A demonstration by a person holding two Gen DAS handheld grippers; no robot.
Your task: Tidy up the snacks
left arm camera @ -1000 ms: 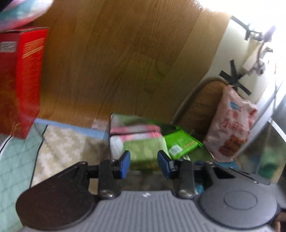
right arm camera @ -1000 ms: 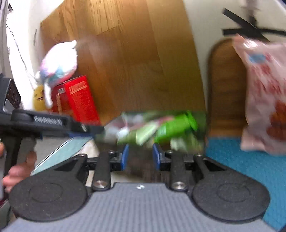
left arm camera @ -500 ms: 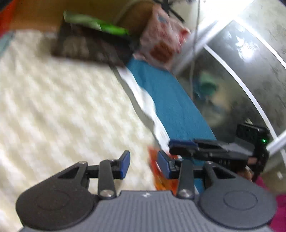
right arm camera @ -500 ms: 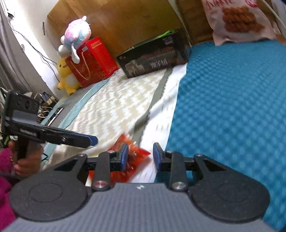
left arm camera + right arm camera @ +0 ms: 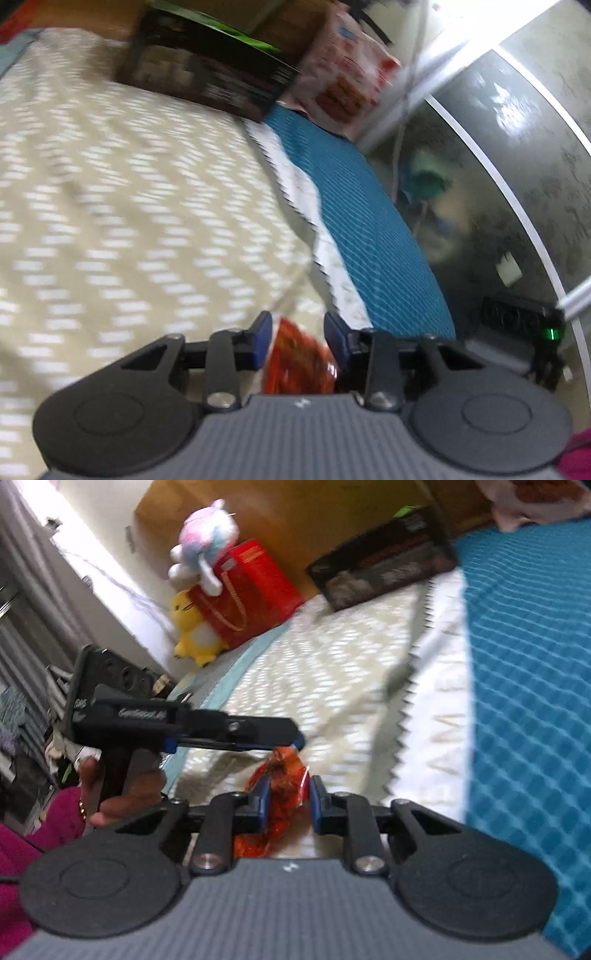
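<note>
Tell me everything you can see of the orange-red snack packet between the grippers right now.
The orange-red snack packet is small, crinkled and glossy, apparently a plastic wrapper with a clear shiny edge; any print is too blurred to read. It lies low over the beige zigzag bedspread, near the white-and-teal blanket. It sits between the blue pads of the right hand-held gripper, whose jaws are closing, and between those of the left hand-held gripper, reaching in from the left. Whether either pads press it is unclear.
</note>
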